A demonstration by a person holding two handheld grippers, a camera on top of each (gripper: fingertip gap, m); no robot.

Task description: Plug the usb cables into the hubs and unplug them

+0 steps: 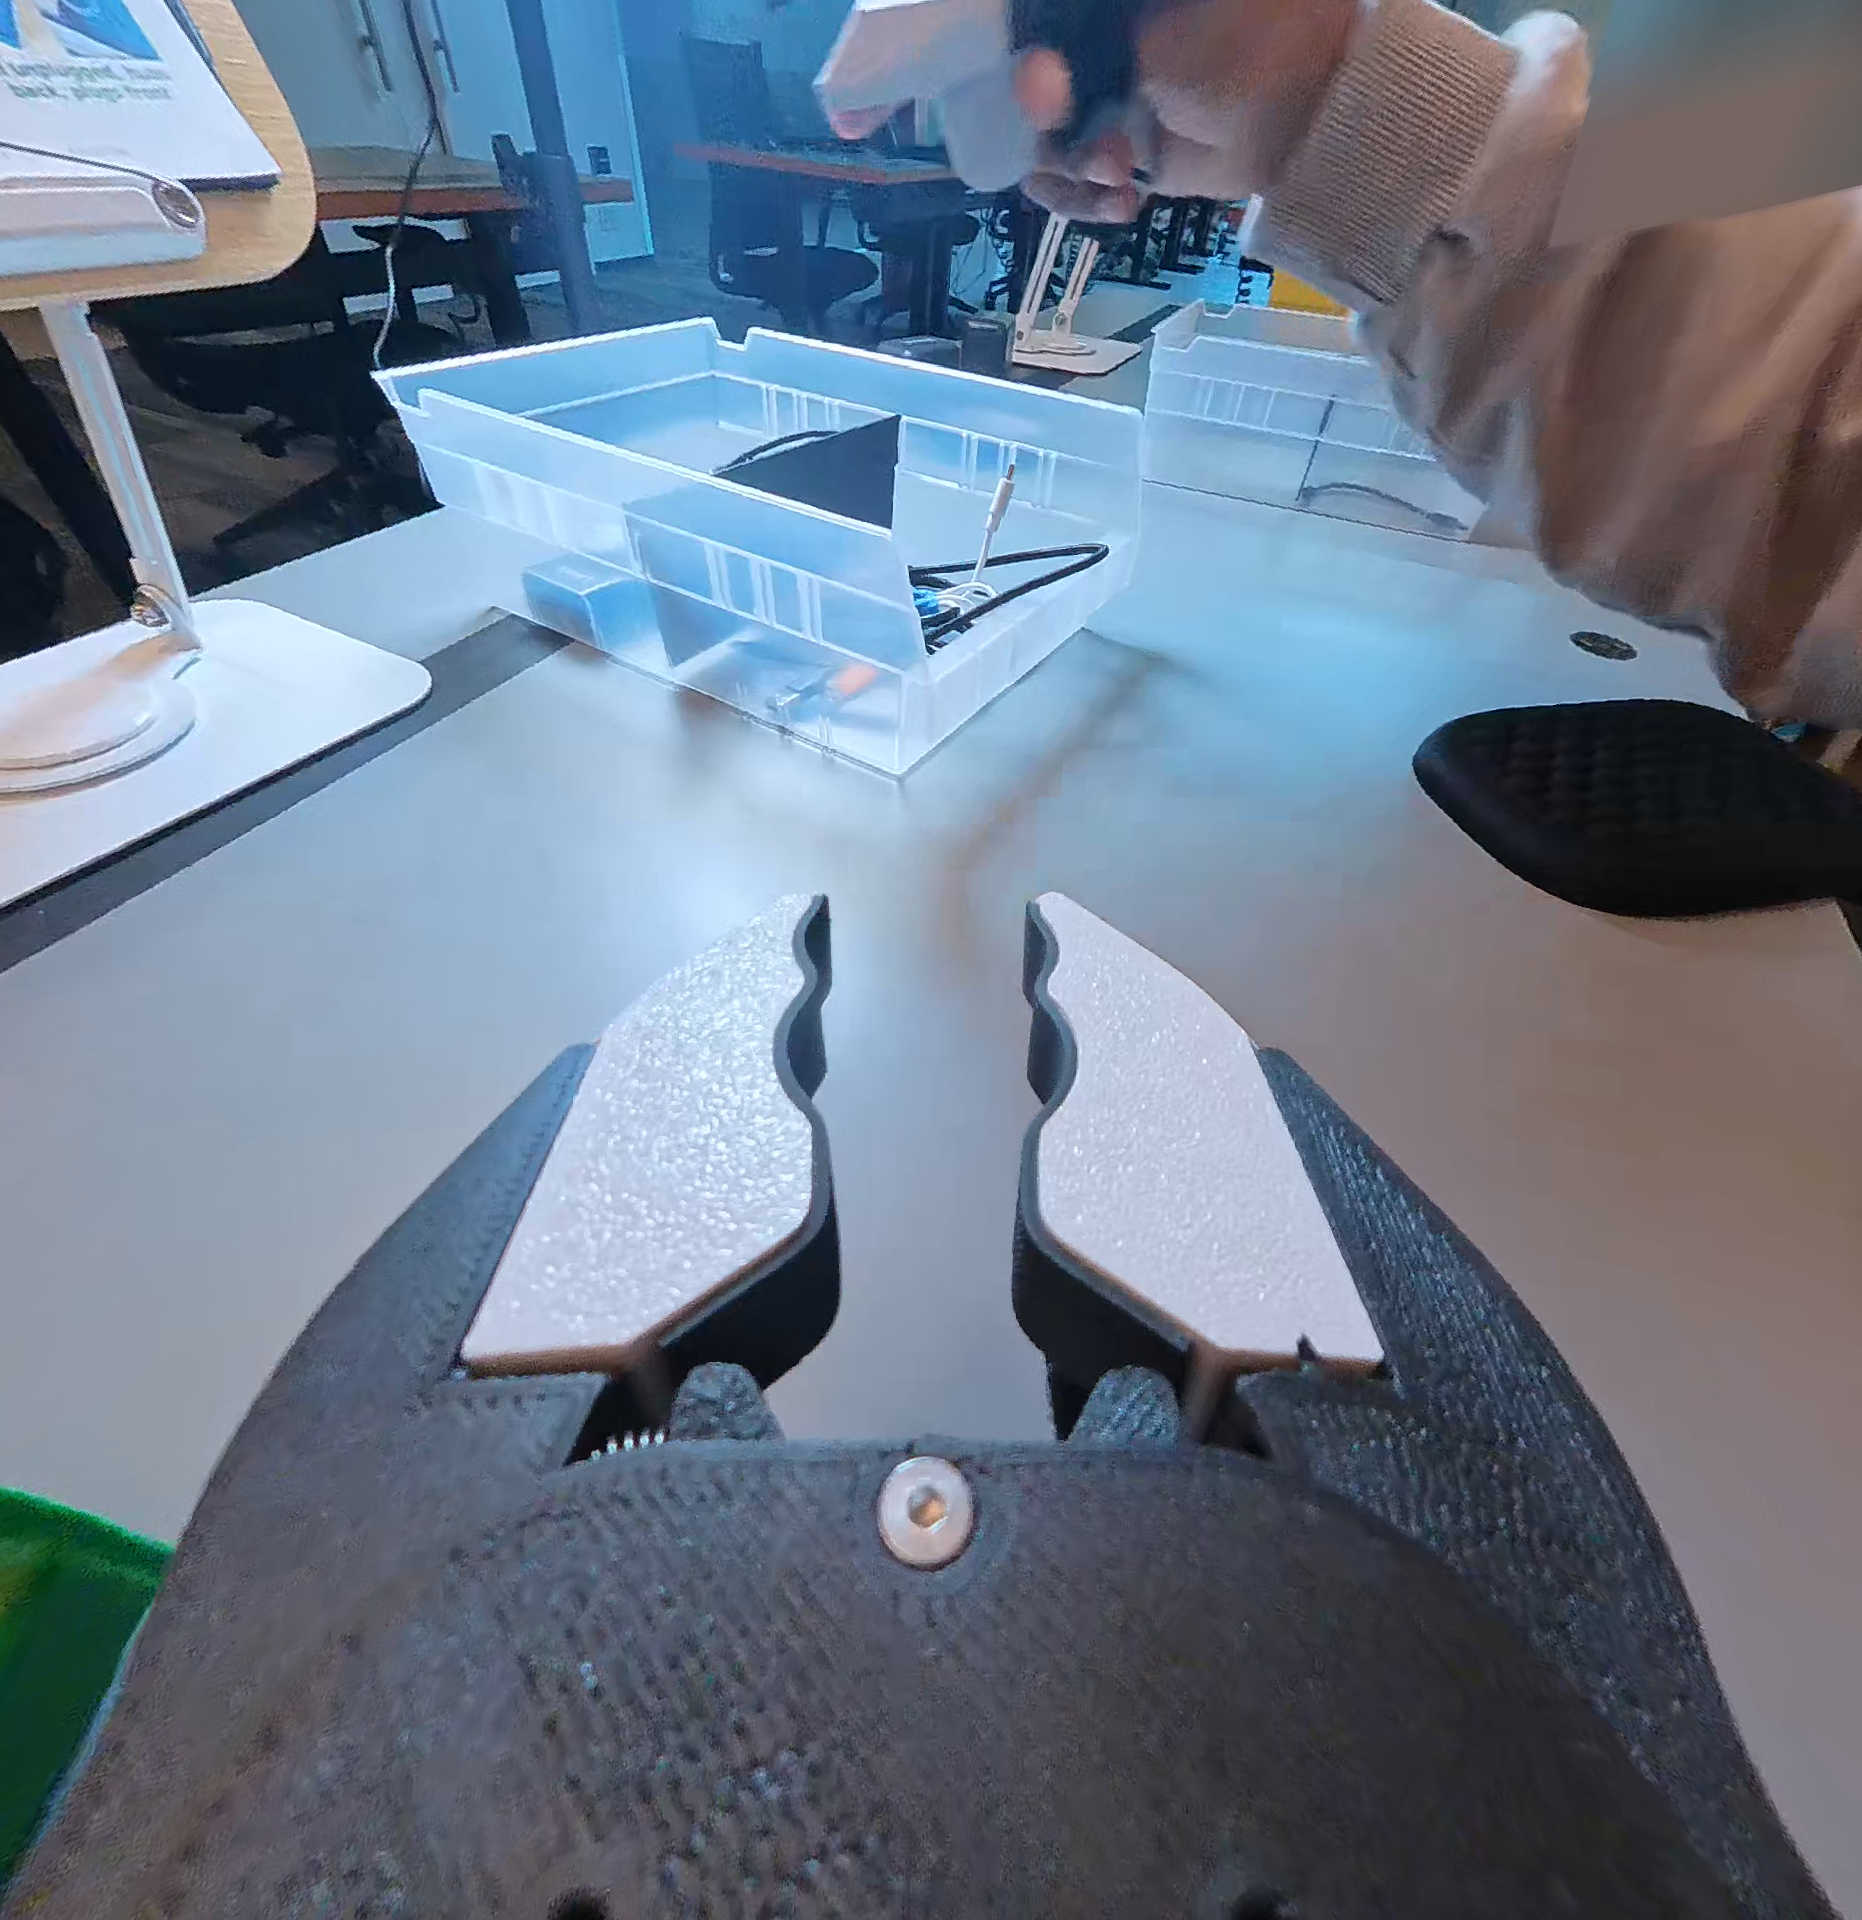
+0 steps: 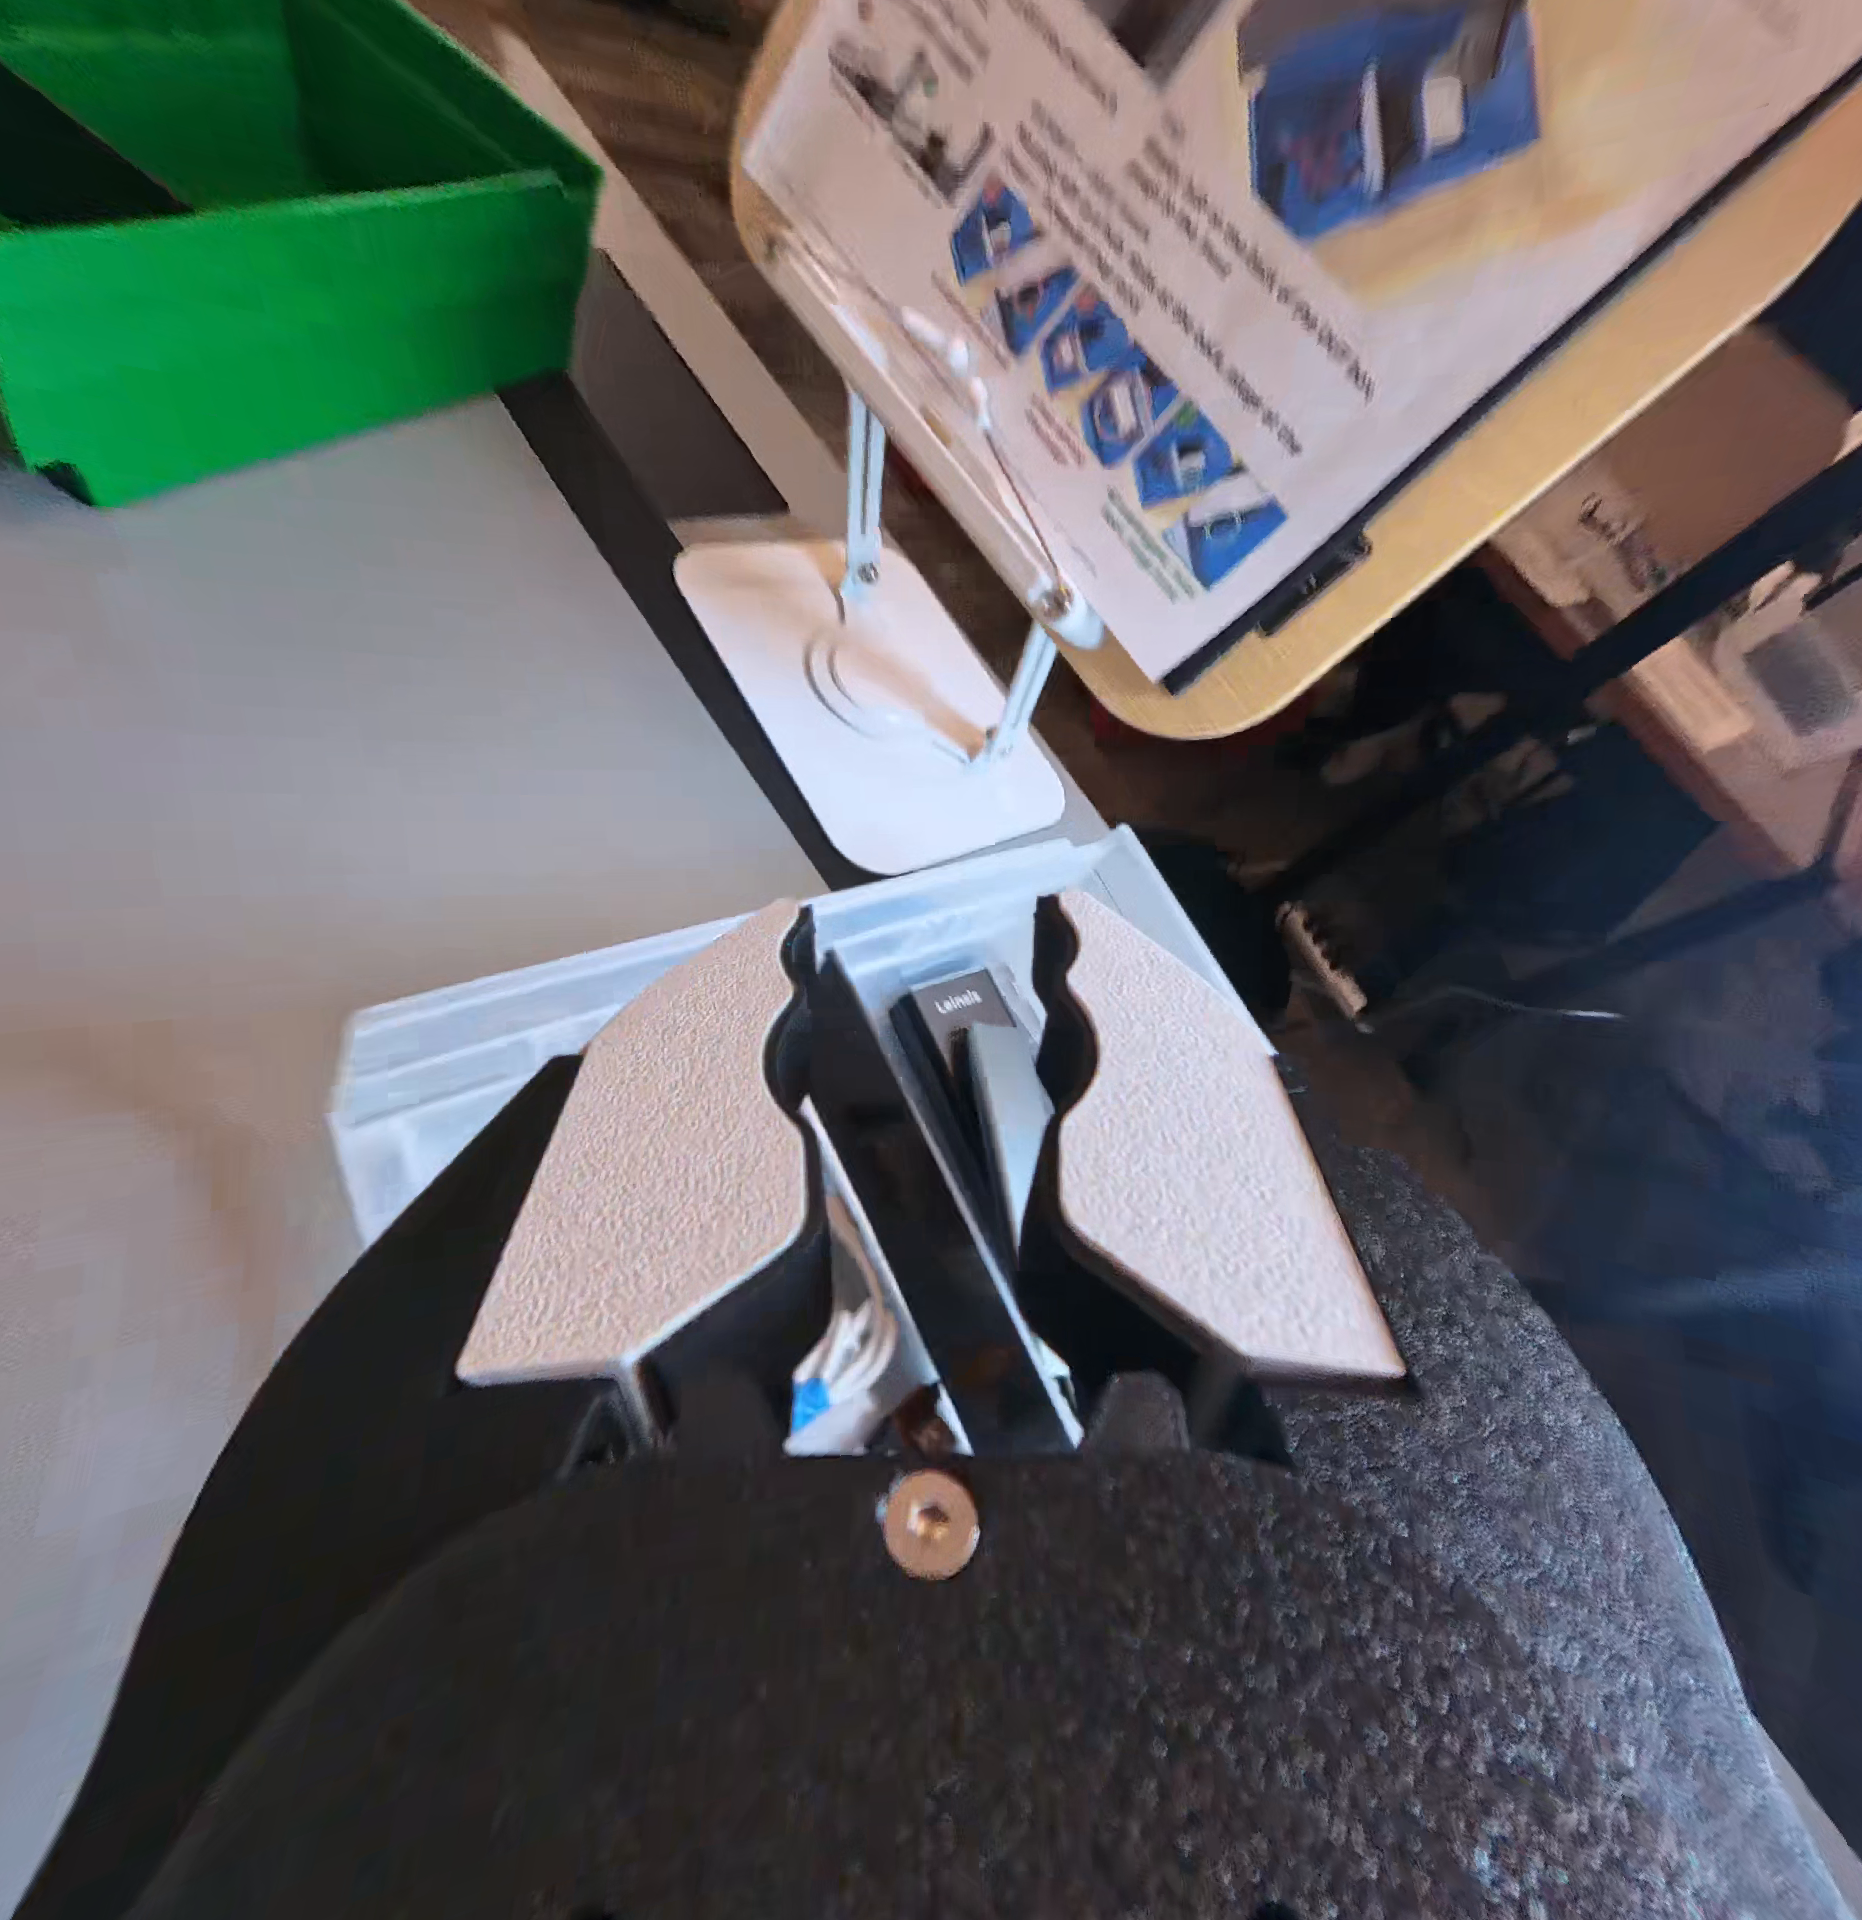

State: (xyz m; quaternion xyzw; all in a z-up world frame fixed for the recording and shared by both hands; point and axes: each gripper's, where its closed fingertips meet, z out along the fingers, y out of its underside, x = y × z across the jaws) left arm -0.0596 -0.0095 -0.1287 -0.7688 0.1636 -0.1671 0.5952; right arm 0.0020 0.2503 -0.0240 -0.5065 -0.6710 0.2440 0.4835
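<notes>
hovering spread over the clear bin (image 2: pixel 470 1029), right gripper (image 2: pixel 922 925) hides cables (image 1: pixel 994 582); left gripper (image 1: pixel 927 914) spread, empty.

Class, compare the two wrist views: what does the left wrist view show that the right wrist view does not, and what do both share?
Only the left wrist view: a person's sleeved arm, a black chair armrest, and a second clear bin farther back.

Only the right wrist view: the whole green bin and a dark hub seen between the open jaws.

Both: the clear compartment bin, white stand base, instruction sheet and grey table.
</notes>
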